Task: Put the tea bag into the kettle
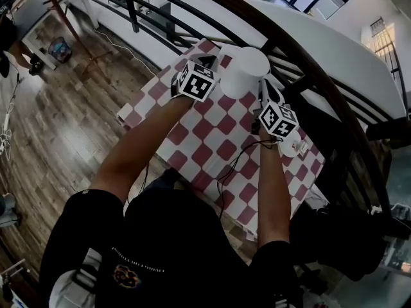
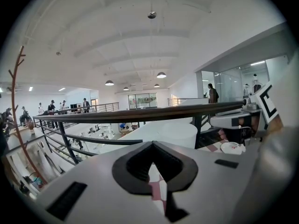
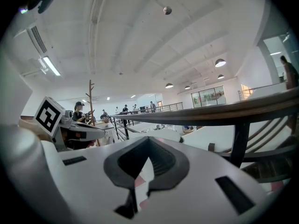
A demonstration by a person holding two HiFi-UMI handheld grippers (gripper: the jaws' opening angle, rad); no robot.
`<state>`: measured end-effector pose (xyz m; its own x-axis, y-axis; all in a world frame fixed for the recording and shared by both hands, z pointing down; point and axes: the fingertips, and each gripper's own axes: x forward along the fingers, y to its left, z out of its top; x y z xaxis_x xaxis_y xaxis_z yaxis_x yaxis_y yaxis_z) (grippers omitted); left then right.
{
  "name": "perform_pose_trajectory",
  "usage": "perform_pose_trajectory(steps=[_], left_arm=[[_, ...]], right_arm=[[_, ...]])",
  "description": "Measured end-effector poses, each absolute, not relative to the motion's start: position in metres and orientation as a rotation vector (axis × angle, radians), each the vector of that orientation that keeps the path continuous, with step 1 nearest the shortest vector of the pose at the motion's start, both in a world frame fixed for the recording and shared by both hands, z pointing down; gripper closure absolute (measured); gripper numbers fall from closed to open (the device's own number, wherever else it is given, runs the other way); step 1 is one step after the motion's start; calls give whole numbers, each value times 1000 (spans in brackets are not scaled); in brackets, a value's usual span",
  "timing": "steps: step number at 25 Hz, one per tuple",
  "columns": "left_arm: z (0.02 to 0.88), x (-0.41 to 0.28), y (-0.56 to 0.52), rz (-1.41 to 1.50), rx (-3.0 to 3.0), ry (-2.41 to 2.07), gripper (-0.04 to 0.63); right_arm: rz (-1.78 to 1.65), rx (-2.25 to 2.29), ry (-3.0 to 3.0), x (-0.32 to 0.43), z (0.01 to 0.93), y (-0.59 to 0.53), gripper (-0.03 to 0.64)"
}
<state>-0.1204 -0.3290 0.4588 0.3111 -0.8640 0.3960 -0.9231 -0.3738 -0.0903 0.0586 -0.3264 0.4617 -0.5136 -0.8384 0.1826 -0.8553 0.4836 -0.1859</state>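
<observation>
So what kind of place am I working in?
Likely a mezzanine in a big open office: the checked table sits by a railing above a lower floor, with pendant lamps overhead.

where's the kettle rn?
Head view, upper centre: kettle sits at the checkered table's far end by the railing, between the left hand-held gripper and the right hand-held gripper.

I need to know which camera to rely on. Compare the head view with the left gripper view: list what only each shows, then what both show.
Only the head view: the person's arms and the wooden floor.
Only the left gripper view: the ceiling lamps and people far off across the hall.
Both: the white kettle, the checked cloth, the small white dish and the dark railing.
</observation>
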Motion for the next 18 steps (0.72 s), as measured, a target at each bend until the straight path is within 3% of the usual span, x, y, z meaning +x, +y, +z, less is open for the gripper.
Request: perform_pose_trajectory(steps=[18], left_arm=[[438,-84,-180,469,2542,-1522,597]], right_arm=[[344,1421,-2734,78,415,-130,604]])
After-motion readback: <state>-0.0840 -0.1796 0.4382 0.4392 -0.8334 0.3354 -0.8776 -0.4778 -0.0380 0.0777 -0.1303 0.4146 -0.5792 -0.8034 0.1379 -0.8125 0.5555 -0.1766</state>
